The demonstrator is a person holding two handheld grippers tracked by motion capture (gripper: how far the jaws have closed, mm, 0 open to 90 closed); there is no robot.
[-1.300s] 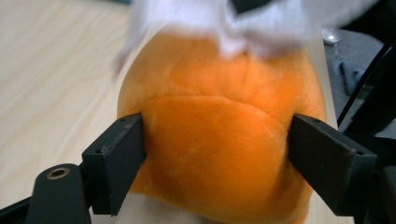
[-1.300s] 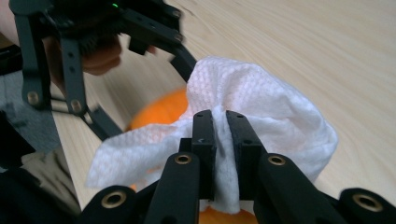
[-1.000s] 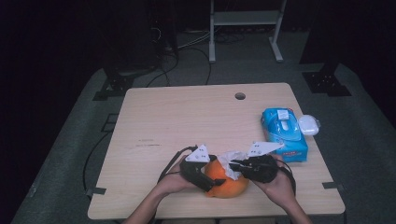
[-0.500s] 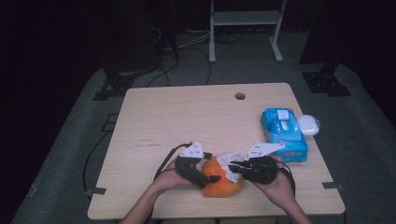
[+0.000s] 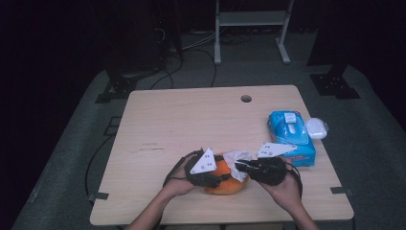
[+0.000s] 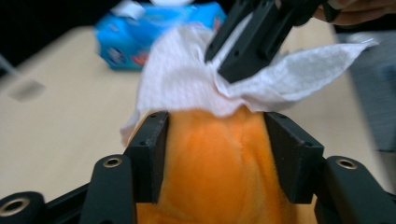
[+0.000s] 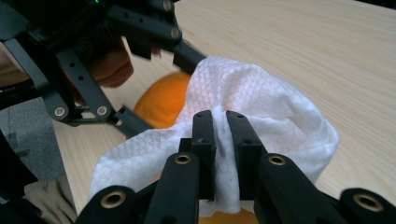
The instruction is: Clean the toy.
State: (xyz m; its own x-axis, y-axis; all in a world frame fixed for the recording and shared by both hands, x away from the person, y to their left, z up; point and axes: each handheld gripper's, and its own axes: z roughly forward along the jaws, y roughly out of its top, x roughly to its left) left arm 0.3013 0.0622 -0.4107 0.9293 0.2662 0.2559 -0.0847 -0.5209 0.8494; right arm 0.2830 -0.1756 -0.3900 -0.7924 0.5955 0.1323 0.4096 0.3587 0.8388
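Two grippers on one job: left gripper [image 5: 218, 178] has its jaws clamped round the orange plush toy [image 6: 215, 163], right gripper [image 7: 220, 135] pinches a white wipe [image 7: 261, 100] draped just above them. Looks like mid-wipe to me; next it probably needs the wipe dragged across while the toy's held steady on the desk [image 5: 191, 120].

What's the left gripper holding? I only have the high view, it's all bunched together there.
Observer: The left gripper has both jaws pressed against the sides of an orange plush toy.
Operator: And the white thing?
Observer: A wipe, pinched in the right gripper and draped over the toy's top.
Operator: Jaws fully closed on it?
Observer: Nearly; a fold of wipe sits between them.
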